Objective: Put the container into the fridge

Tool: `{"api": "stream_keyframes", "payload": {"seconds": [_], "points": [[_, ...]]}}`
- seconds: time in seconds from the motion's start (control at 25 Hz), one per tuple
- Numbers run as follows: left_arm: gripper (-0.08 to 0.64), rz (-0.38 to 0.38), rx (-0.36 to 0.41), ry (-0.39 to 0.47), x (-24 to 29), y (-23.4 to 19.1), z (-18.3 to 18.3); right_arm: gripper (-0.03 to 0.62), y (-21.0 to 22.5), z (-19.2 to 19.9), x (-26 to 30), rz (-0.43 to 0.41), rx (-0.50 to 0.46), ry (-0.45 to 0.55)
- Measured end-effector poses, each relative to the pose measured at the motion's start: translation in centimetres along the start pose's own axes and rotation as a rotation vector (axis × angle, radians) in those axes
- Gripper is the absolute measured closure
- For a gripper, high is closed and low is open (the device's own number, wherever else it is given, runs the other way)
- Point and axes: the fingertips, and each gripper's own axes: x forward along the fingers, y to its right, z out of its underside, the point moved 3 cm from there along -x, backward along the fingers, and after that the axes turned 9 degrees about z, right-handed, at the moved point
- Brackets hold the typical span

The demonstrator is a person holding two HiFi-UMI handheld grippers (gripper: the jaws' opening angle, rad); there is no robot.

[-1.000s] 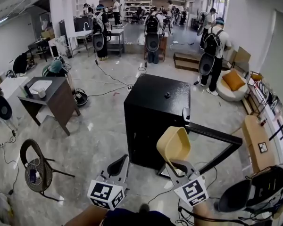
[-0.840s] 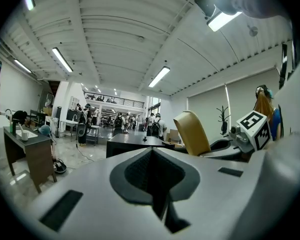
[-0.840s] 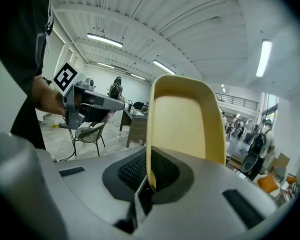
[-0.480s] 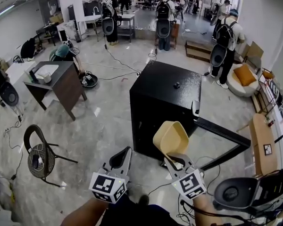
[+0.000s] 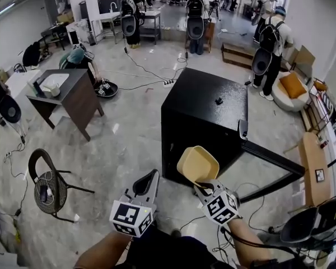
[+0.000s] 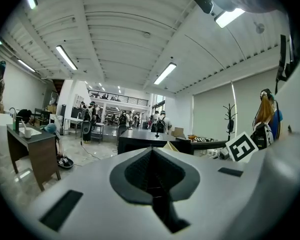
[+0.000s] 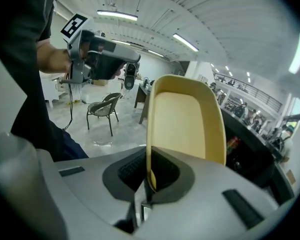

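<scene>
Now we see the main risk in the grip itself: the right gripper (image 5: 203, 184) has its jaws clamped on only one thin edge of the container (image 5: 197, 164), and the rest of it stands free above them. We judge that a quick turn of the wrist could make the container swing in the jaws or slip out and fall on the floor (image 5: 117, 150). The container is in the air, in front of the low black fridge (image 5: 204, 111) and near its opening, not yet inside. The door (image 5: 269, 160) stands open to our right. Because the fridge is low, the hand must go far down, and the tall container could knock against the upper edge of the opening or against the door if it enters too high or tilted. The right gripper points forward and downward to the fridge, with the forearm coming from the bottom of the head view. The left gripper (image 5: 150, 179) is beside it, to the left, and points about level; its jaws are together with nothing between them.
</scene>
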Motion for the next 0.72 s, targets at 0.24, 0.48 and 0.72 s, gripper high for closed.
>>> {"api": "stream_keyframes", "payload": {"seconds": [0.24,0.48,0.72], "points": [[0.552,0.004,-0.005,-0.012,1.2,-2.3,0.1,0.575,0.3,1.5,4.1,-0.034,-0.020,-0.067],[0.552,0.012,-0.001,-0.028,2.2,-4.2,0.8,0.575,0.8,4.1,8.8,-0.103,-0.055,-0.177],[0.552,0.007,-0.037,-0.031,2.5,-6.1,1.3,0.575,2.3,7.2,13.5,-0.124,-0.052,-0.268]]}}
